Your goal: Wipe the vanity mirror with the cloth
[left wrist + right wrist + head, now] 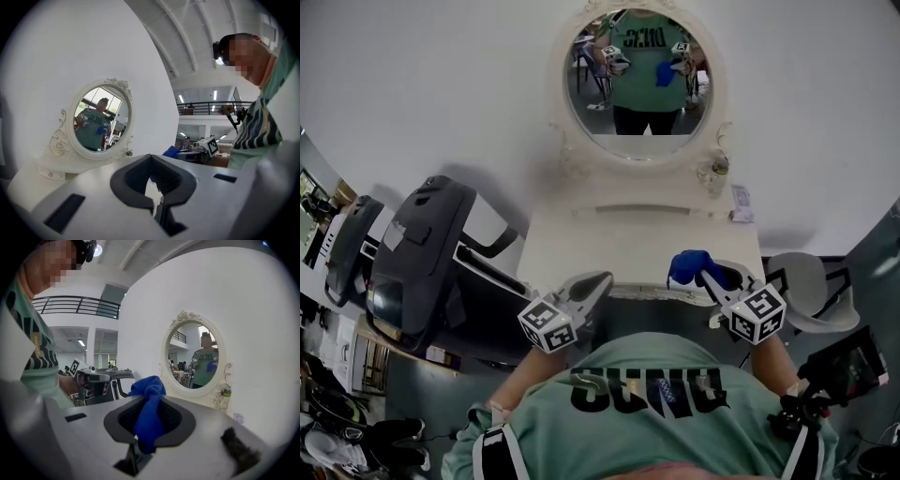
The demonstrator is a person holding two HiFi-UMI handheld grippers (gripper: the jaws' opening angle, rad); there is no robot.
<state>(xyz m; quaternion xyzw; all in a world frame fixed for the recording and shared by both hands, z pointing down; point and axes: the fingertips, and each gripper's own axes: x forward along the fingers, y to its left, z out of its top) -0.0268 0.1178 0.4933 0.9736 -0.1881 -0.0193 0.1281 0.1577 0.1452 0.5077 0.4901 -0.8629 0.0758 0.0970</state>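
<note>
Approach step: the right gripper [709,275] is clamped on the cloth [687,264] over the vanity's [619,246] near edge, well short of the mirror [642,84]; the left gripper [600,281] is closed and empty. Next, raise the cloth to the glass

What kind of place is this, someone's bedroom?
Probably not: it looks like a big indoor hall. The mirror stands on a white table beside an exercise machine, and a railed balcony shows beyond.

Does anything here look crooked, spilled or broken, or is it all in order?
Nothing stands out. The oval mirror stands upright and whole on the white vanity, with a small bottle upright beside it. The blue cloth is clamped in the right gripper; the left gripper holds nothing.
</note>
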